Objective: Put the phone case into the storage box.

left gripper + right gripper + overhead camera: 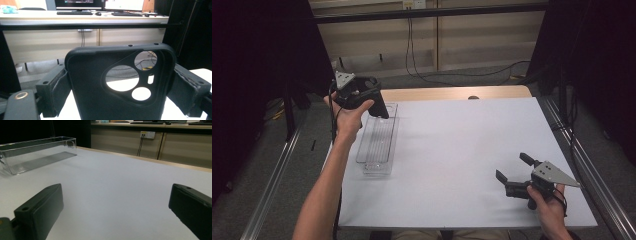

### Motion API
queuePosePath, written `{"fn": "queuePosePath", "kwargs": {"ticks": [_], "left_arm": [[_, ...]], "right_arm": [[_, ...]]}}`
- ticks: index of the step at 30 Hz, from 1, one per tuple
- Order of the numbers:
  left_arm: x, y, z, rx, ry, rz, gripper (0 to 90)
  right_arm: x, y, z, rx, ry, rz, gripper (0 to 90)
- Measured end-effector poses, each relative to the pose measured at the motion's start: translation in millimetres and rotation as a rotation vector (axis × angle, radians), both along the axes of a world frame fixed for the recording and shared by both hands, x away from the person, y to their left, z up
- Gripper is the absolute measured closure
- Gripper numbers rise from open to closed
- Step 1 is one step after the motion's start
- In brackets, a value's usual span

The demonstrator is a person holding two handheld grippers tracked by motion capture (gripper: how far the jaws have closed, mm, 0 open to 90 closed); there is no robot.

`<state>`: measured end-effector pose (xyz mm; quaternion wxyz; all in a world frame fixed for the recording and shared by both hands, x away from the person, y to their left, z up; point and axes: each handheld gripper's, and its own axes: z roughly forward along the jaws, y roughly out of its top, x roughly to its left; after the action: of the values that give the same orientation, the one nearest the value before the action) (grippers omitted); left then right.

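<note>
Left gripper (pixel 374 102) raised above the far left part of the white table (pixel 462 150), held in the person's left hand (pixel 349 112) with the forearm coming up from the near left. Jaws clamped on the two long edges of a black phone case (pixel 117 82), seen from its inner side in the left gripper view: upright, camera cutout at upper right, with one large oval opening, two smaller round ones and a narrow slot. Case edges pressed into the padded faces of both jaws. In the high view, same case (pixel 378 104) seen as a dark slab hanging over the far end of a clear plastic tray (pixel 378 142); touching the tray or just above it, cannot tell.

Tray long and narrow, lying lengthwise along the left side of the table, ribbed floor bare, rounded handle hole in one end wall. In the right gripper view, same tray (pixel 37 155) at far left.

Right gripper (pixel 514 172) low at the near right of the table, held in the right hand (pixel 547 202), grey three-cornered plate on top. Jaws spread wide apart with nothing between them, only bare white tabletop (pixel 112 195) in the gap. Well apart from the tray and from the left gripper.

Beyond the far edge, a wooden strip, cables on the floor, dark curtains at both sides.
</note>
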<state>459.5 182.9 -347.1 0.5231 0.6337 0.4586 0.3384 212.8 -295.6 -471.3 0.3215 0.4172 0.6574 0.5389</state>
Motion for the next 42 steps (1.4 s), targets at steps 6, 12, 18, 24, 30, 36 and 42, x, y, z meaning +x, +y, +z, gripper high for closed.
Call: {"fn": "queuePosePath", "kwargs": {"ticks": [6,12,18,24,30,36,42], "left_arm": [[7.0,-2.5,-6.5,0.002,0.016,0.019,13.4],[13.7,-5.8,-12.1,0.0,0.02,0.032,13.4],[20.1,-9.7,-19.1,0.027,0.035,0.048,13.4],[25.4,-15.4,-24.4,0.038,0.023,0.041,13.4],[32.5,-17.0,-30.5,0.048,0.018,0.049,13.3],[40.1,-18.0,-34.2,0.06,0.028,0.055,13.3],[46.0,-22.1,-40.9,0.05,0.035,0.055,13.2]], "right_arm": [[0.1,-0.1,0.0,0.002,-0.005,-0.001,0.0],[-0.1,0.0,-0.1,0.003,-0.002,0.0,0.0],[0.4,-0.8,-0.7,0.007,0.002,-0.01,0.0],[-0.3,-0.9,-0.5,0.005,0.004,-0.003,0.0],[0.0,-0.8,-0.8,0.001,0.006,0.002,0.0],[0.1,0.4,-1.1,-0.002,0.013,0.007,0.0],[0.7,0.5,-1.6,-0.002,0.016,0.01,0.0]]}}
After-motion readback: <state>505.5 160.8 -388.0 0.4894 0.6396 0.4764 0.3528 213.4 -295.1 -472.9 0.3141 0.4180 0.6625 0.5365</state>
